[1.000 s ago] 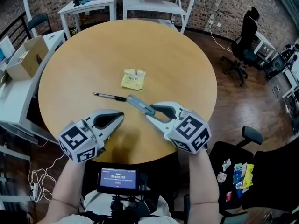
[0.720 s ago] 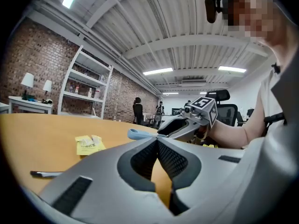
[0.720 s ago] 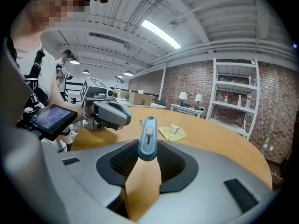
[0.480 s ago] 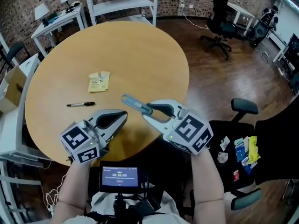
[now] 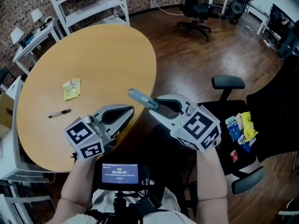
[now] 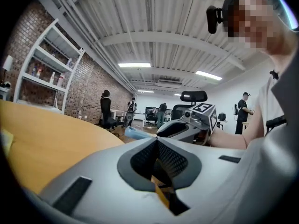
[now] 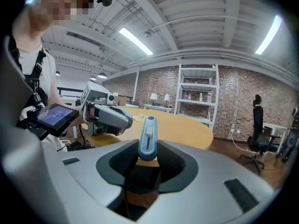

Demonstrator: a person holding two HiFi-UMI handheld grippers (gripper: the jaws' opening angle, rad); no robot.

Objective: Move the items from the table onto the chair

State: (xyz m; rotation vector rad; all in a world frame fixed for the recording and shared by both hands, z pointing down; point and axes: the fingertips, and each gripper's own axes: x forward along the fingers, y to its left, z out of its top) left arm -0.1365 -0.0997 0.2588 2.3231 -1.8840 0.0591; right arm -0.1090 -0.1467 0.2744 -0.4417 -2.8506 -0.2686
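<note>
One left gripper (image 5: 127,112) and one right gripper (image 5: 154,107), two in all. One blue cutter (image 5: 140,97). One round surface (image 5: 107,50), bearing one yellow packet (image 5: 71,88) and one pen (image 5: 59,113). Two black chairs, near chair (image 5: 228,82) and far chair (image 5: 194,8). Perhaps five small packets (image 5: 240,127) on the near seat, too small to count surely.

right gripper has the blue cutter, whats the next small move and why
Probably swing the right gripper rightward to over the chair seat: its jaws are clamped on the blue cutter, which is at the table edge, short of the seat where packets already lie.
</note>
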